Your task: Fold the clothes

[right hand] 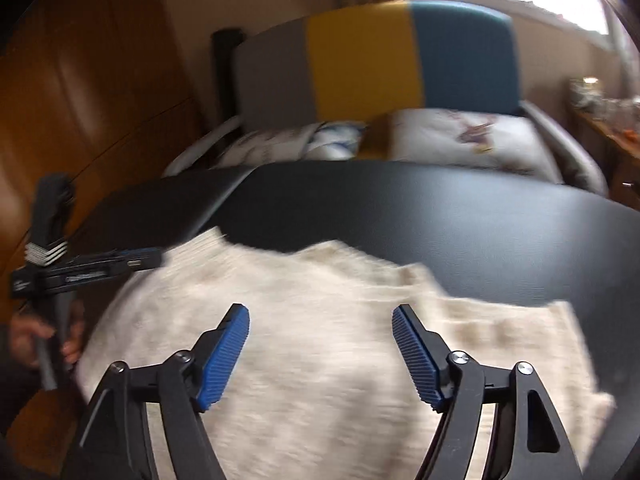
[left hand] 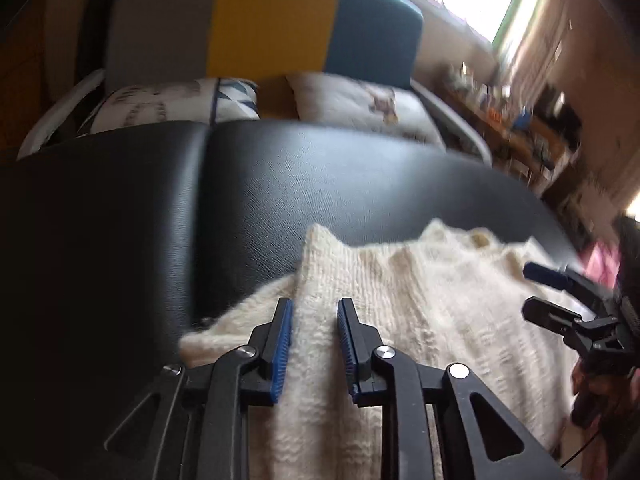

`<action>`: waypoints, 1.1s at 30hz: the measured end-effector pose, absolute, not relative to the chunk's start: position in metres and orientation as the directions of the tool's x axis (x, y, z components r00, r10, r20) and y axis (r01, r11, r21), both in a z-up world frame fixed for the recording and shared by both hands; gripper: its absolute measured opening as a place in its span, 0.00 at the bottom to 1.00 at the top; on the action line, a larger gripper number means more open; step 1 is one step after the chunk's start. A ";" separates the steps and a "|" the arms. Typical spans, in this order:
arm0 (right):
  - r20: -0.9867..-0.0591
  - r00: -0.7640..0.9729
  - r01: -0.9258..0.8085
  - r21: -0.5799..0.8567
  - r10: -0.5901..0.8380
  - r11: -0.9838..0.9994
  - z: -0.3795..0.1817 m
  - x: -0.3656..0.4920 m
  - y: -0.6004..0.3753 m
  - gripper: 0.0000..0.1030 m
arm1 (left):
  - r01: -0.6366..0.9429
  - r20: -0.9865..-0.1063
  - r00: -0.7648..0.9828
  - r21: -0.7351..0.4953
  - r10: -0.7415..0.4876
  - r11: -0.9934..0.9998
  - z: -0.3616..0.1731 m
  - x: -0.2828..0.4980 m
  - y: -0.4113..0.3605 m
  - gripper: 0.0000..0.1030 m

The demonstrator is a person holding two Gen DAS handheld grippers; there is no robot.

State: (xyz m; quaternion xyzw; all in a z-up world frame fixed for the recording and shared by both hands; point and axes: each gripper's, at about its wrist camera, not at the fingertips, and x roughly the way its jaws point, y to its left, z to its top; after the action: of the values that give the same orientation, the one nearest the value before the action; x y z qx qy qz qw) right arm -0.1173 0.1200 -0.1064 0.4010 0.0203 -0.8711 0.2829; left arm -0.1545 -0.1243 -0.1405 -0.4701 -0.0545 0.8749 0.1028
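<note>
- Cream knit sweater (left hand: 400, 320) lies on black padded table (left hand: 280, 184).
- Left gripper (left hand: 315, 320): narrow gap, over sweater, nothing pinched.
- Right gripper (right hand: 321, 326): spread wide, empty.

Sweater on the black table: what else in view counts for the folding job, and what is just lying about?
For the job:
cream sweater, spread on the black table
left claw, open over the sweater
right claw, open wide above it

Lying about:
striped chair
two cushions
cluttered shelf
</note>
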 end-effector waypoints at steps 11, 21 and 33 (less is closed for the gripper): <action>-0.772 -0.493 0.450 0.168 -0.401 -0.877 -0.142 -0.126 0.116 0.79 | 0.159 -0.793 -0.593 -0.284 0.138 -0.945 -0.154 -0.129 -0.172 0.06; -0.760 -0.511 0.460 0.153 -0.402 -0.875 -0.127 -0.115 0.121 0.81 | -0.038 -0.737 -0.659 -0.167 0.150 -0.985 -0.107 -0.079 -0.107 0.17; -0.781 -0.531 0.352 0.149 -0.328 -0.924 -0.130 -0.023 0.229 0.82 | 0.032 -0.779 -0.611 -0.204 0.143 -0.978 -0.152 -0.048 -0.125 0.23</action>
State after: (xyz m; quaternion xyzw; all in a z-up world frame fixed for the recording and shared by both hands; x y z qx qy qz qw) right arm -0.0227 0.2294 -0.1299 0.4437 0.0133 -0.8748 0.1942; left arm -0.0480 -0.1246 -0.1519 -0.4400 -0.0993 0.8920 0.0311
